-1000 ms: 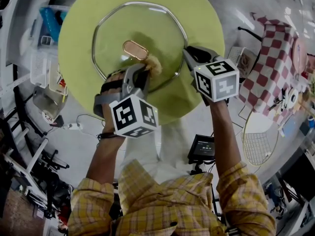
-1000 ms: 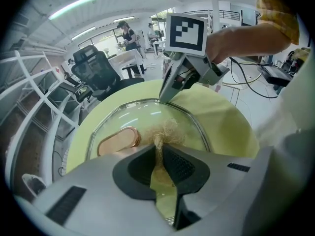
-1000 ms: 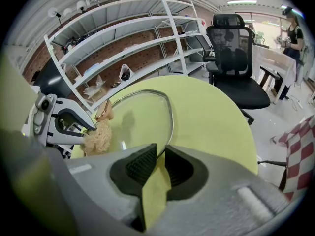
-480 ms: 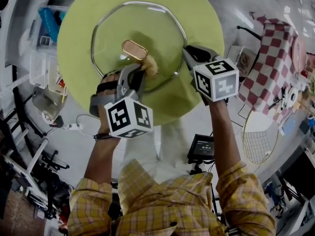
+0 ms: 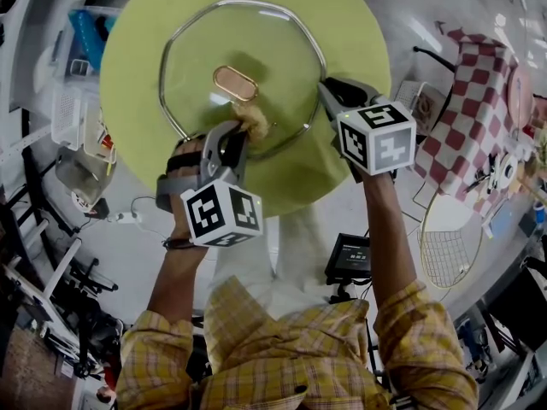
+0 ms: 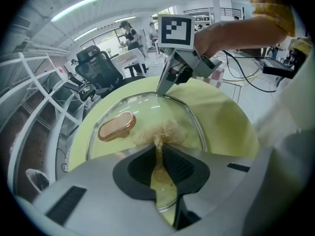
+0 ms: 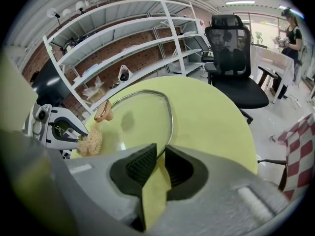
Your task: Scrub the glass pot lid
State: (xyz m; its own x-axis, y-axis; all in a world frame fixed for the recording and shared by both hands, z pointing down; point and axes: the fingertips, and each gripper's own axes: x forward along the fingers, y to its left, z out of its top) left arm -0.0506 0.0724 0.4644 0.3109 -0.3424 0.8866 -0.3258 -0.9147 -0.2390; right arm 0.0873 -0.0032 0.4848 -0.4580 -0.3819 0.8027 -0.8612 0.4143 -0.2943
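The glass pot lid [image 5: 273, 54] with a steel rim and a copper knob [image 5: 235, 83] lies on a round yellow-green table [image 5: 359, 15]. My left gripper [image 5: 242, 133] is shut on a tan fibrous scrubber [image 5: 251, 118], which presses on the glass just near of the knob. In the left gripper view the scrubber [image 6: 166, 133] fans out past the jaws beside the knob [image 6: 116, 126]. My right gripper [image 5: 324, 92] is shut on the lid's right rim. The rim [image 7: 170, 113] runs into the narrow gap of that gripper [image 7: 160, 155].
A table with a red-checked cloth [image 5: 474, 101] stands to the right, and a wire basket [image 5: 453, 246] sits on the floor. A black office chair [image 7: 231, 48] and white shelving [image 7: 123, 33] lie beyond the table. Bins and racks [image 5: 77, 118] crowd the left.
My left gripper has slid the scrubber a little to the left and nearer across the glass. The right gripper has stayed clamped on the rim.
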